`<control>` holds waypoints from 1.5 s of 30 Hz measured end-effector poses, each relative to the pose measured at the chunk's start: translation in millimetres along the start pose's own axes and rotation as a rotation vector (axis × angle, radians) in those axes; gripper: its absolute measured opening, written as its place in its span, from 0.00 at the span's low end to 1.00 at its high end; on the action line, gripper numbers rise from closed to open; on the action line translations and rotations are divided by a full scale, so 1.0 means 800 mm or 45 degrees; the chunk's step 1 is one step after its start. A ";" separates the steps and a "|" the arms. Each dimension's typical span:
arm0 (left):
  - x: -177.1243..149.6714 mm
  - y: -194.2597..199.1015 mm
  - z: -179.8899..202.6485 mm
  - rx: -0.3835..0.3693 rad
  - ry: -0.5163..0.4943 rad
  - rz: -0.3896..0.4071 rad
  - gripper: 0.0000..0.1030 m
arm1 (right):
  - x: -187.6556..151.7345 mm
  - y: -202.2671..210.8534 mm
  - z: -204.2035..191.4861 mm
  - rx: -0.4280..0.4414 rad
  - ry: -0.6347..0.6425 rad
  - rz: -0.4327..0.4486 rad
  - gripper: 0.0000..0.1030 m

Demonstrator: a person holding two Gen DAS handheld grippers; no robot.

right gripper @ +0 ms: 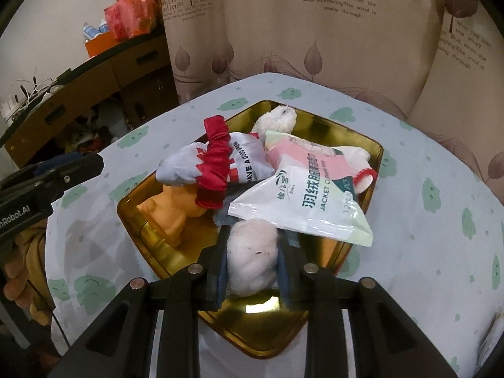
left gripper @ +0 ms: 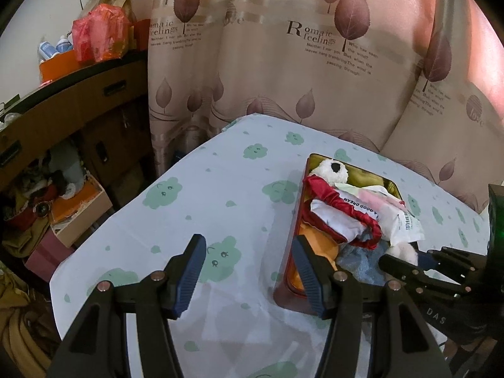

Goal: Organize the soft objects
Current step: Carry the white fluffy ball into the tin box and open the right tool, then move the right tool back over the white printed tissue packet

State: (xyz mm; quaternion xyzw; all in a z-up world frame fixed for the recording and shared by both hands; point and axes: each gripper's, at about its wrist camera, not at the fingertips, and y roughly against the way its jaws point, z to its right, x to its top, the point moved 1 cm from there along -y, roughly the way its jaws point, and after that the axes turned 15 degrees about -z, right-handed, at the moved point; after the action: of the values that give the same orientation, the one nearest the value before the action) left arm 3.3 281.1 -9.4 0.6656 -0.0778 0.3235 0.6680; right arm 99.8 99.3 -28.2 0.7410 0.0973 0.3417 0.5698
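A gold tin tray (right gripper: 375, 154) on the table holds soft things: a white plush bear (right gripper: 277, 118), a red scrunchie (right gripper: 215, 170) over a grey pouch (right gripper: 249, 160), an orange toy (right gripper: 173, 211), a wipes packet (right gripper: 302, 208) and a pink pack (right gripper: 296, 154). My right gripper (right gripper: 252, 252) is shut on a pale pink fluffy ball (right gripper: 252, 252) just above the tray's near end. My left gripper (left gripper: 249, 271) is open and empty over the cloth left of the tray (left gripper: 289, 264). The right gripper also shows in the left wrist view (left gripper: 409, 261).
The table has a pale cloth with green cloud prints (left gripper: 201, 195). A leaf-print curtain (left gripper: 283, 63) hangs behind. Left of the table stand cardboard boxes (left gripper: 78, 217) with clutter and a dark shelf (left gripper: 78, 72) bearing a red bag.
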 end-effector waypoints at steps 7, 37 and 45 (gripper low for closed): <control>-0.001 0.001 0.002 -0.010 0.003 -0.004 0.57 | -0.007 0.009 0.000 0.003 -0.001 0.035 0.57; -0.008 0.001 0.027 0.076 -0.131 0.026 0.57 | -0.100 0.135 0.133 -0.175 -0.285 0.088 0.67; -0.011 -0.002 0.035 0.055 -0.182 0.010 0.57 | -0.183 0.173 0.267 -0.377 -0.573 0.085 0.75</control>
State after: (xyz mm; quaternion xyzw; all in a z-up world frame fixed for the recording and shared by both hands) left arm 6.3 252.1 -12.8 0.7010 -0.1208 0.2792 0.6450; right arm 88.6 -190.7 14.8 0.7095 -0.1074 0.1975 0.6678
